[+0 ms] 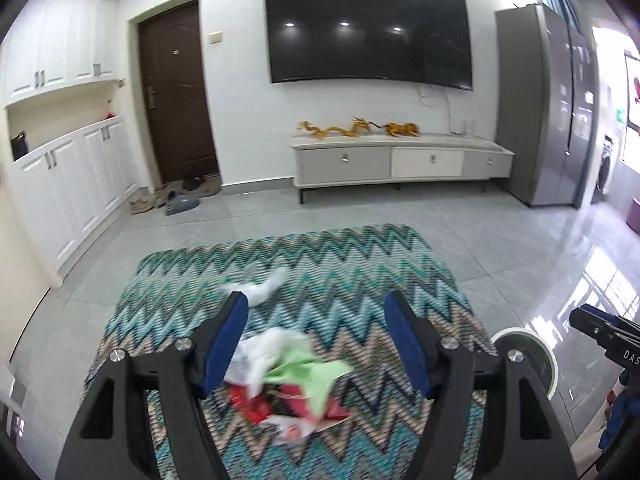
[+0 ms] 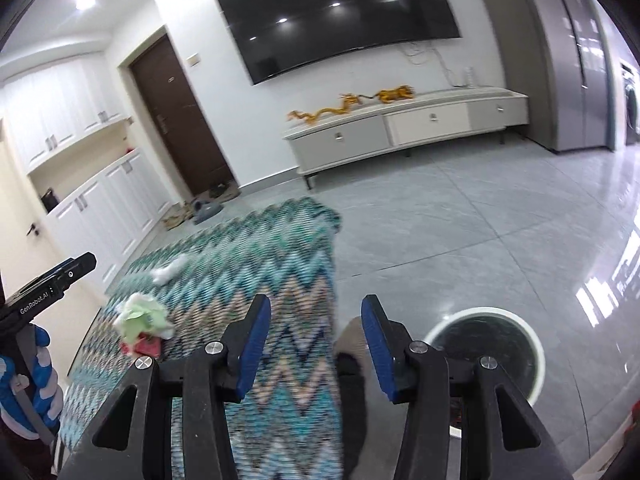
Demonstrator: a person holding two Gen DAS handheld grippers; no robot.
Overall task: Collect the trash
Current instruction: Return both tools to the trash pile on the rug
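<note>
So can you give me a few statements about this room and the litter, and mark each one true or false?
1. A crumpled pile of trash lies on the zigzag rug. True.
2. The left gripper is clamped on the pile. False: it is open and empty.
3. The round bin stands on the rug. False: it stands on the tiled floor beside it.
4. A white scrap lies farther along the rug. True.

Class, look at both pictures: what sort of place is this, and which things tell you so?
Most likely a home living room: a big television on the wall, a low cabinet beneath it, and a zigzag rug on the tiled floor.
</note>
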